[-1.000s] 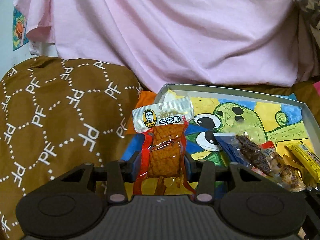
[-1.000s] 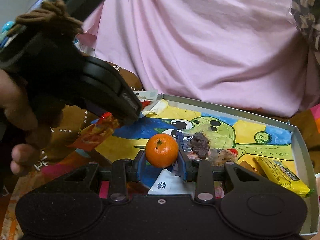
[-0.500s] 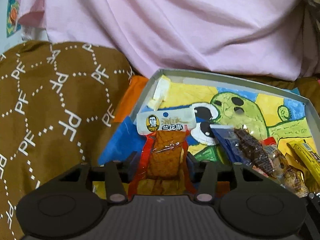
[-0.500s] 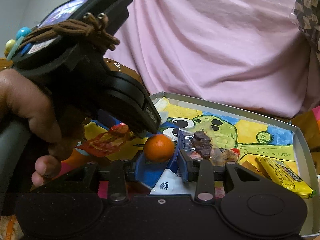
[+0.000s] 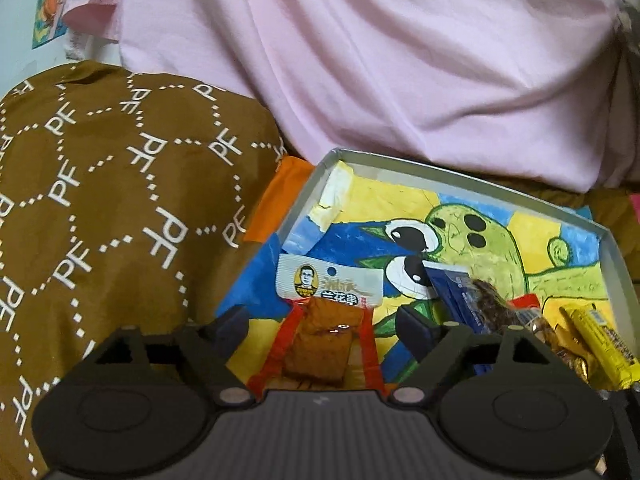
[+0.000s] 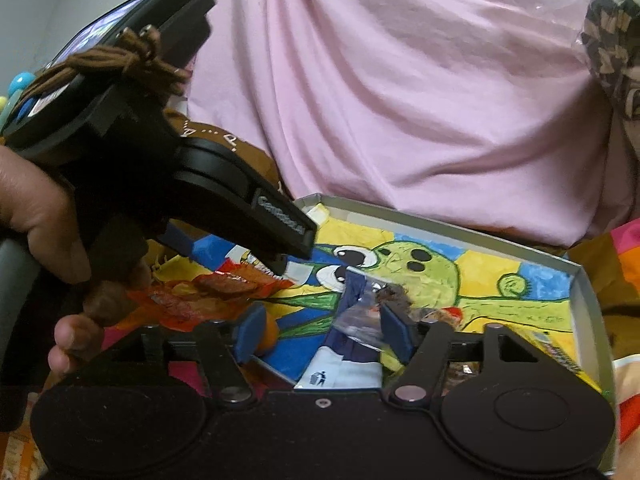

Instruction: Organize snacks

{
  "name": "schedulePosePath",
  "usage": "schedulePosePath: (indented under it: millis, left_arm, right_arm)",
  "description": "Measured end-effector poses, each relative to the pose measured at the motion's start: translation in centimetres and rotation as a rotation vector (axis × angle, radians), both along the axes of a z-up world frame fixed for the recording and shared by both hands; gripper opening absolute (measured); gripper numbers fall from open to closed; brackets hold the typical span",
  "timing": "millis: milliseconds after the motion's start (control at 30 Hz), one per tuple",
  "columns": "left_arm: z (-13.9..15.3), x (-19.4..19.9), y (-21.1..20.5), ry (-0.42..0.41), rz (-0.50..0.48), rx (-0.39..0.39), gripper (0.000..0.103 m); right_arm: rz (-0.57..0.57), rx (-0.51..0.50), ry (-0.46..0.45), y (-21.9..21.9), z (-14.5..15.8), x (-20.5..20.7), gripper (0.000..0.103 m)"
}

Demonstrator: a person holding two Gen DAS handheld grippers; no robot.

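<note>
Now my left gripper [image 5: 322,320] has its jaws spread wide, and the red-edged packet of brown dried tofu with a white header [image 5: 320,332] lies loose between them, touching neither pad, at the near left corner of the shallow grey tray lined with a green cartoon drawing [image 5: 460,170]. My right gripper [image 6: 326,334] is likewise parted; the small orange mandarin [image 6: 267,335] sits just beside its left finger, partly hidden. A blue-and-clear wrapped dark snack [image 6: 370,308] lies between my right fingers, further in.
</note>
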State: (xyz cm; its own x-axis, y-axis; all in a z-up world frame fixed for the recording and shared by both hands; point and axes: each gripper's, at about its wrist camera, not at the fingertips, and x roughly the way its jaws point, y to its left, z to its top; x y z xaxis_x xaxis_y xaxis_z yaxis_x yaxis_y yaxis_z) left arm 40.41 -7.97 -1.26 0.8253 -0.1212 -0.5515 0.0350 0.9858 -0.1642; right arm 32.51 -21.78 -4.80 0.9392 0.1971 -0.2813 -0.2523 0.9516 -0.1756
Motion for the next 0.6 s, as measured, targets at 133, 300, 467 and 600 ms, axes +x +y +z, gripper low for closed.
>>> schedulePosePath:
  millis: [133,300,467,600]
  left_arm:
    - [0.8,-1.0,0.8,-0.022,0.027,-0.045,0.091]
    - [2.4,-3.2,1.8,-0.077,0.05,-0.064,0.1]
    - [3.9,-6.0,2.7,-0.116,0.065,-0.082,0.102]
    - [4.7,-8.9,3.3,-0.144,0.071,-0.076,0.102]
  right_arm:
    - [-0.026,0.006,-0.024,-0.6,1.1,-1.0,0.081]
    - [-0.086,0.042,-0.063,-1.6,2.7,-3.1,0.099]
    - [-0.127,0.076,-0.122,-2.4,4.6,-6.0,0.102]
    - [-0.155,0.114,-0.14,-3.2,6.0,-8.3,0.102]
